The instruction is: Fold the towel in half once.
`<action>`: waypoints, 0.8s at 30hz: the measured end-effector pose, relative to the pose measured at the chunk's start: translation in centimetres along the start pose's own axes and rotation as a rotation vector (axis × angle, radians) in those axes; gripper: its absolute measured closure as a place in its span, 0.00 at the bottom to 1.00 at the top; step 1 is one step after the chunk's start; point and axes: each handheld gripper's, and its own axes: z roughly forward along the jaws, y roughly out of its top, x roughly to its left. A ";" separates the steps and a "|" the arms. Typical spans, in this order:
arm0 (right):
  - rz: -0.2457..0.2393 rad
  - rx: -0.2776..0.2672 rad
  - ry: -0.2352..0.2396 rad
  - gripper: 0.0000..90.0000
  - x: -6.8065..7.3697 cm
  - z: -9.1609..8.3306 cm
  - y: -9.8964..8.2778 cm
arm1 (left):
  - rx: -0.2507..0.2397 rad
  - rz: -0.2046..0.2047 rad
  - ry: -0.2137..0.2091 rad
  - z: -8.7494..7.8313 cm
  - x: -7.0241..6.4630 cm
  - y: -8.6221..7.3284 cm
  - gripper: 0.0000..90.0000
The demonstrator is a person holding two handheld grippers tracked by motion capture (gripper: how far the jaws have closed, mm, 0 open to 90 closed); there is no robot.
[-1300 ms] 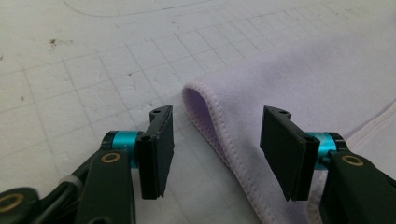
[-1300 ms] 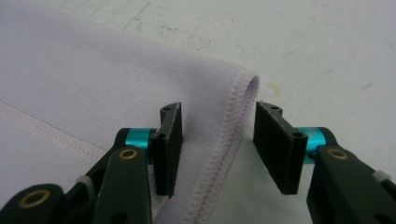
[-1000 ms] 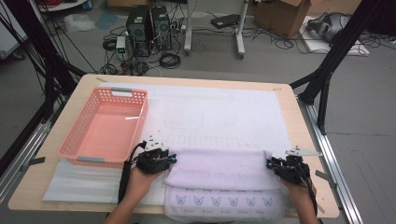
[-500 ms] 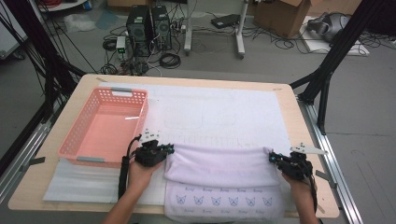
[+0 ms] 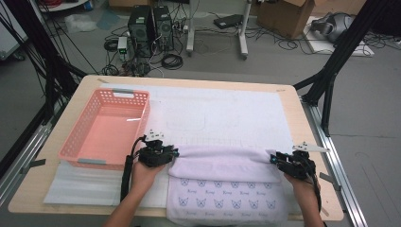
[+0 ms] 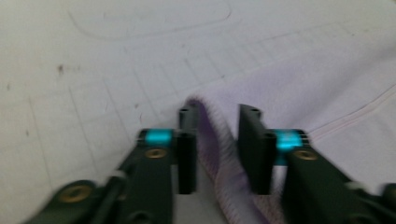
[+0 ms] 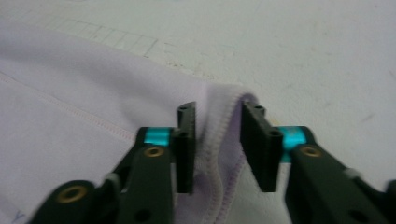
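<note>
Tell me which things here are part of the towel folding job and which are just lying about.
In the job:
towel, folded over
left gripper, jaws just opened, hem between them but not pressed
right gripper, jaws just opened, hem between them the same way
white mat under the towel

Lying about:
pink basket
computer towers on the floor
cardboard box

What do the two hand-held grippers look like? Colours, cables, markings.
Left hand-held gripper and right hand-held gripper: black bodies, flat black ribbed jaws, cyan blocks and brass screws behind each. A black cable trails from the left one; a pale plate tops the right. Forearms bare, no sleeves.
</note>
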 end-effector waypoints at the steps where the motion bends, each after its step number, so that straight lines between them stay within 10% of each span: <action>1: 0.007 0.005 -0.012 0.65 0.0 0.1 0.0 | -0.003 0.001 0.000 0.0 0.1 -0.2 0.60; 15: -0.001 0.065 -0.054 0.61 0.1 1.1 -0.3 | -0.010 0.093 0.005 0.3 -0.9 -0.8 0.42; 20: -0.002 0.070 -0.019 0.93 0.4 1.3 -0.3 | -0.019 0.102 0.077 0.2 -0.7 -0.8 0.68; 24: -0.043 0.071 -0.032 0.96 1.0 1.3 -0.3 | -0.026 0.070 0.011 0.1 -0.5 -0.9 0.96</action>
